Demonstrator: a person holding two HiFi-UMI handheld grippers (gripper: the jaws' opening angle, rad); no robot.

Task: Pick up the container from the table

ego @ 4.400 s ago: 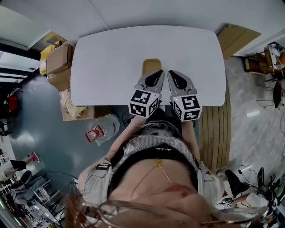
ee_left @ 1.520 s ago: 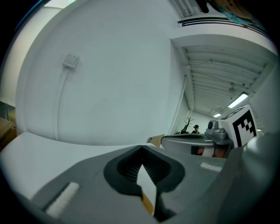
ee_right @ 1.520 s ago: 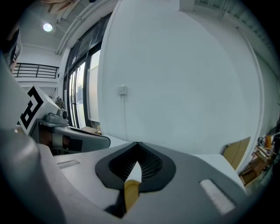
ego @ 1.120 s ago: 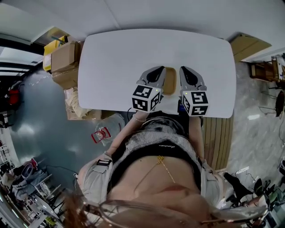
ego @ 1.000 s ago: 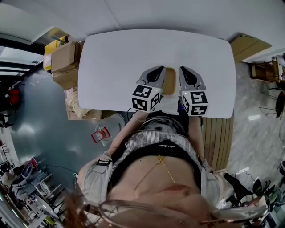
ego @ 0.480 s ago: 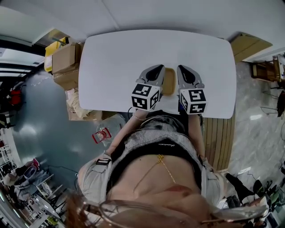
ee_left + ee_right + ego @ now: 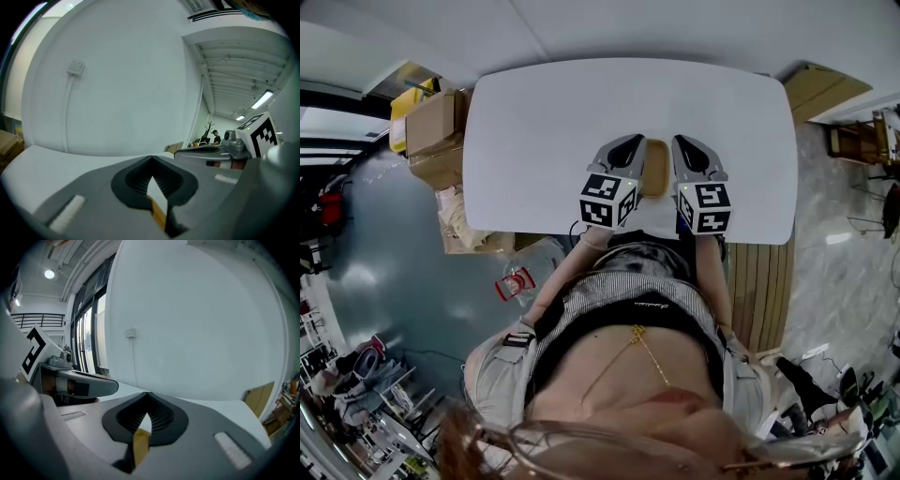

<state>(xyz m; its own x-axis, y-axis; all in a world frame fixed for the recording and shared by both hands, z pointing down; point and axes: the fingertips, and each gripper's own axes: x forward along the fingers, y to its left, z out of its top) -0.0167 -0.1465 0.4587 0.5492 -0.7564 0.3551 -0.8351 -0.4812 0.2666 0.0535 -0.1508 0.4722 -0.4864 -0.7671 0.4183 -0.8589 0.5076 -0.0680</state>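
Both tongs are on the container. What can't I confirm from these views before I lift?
1. Container contents and depth: head view, too small, flanked by the left tongs and right tongs.
2. Whether it is off the table: head view looks steeply down; no gap readable.
3. Most of its body: each gripper view shows only a yellow rim sliver, the rest behind the closed jaws.

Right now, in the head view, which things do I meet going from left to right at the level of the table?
cardboard boxes, left gripper, container, right gripper, brown board
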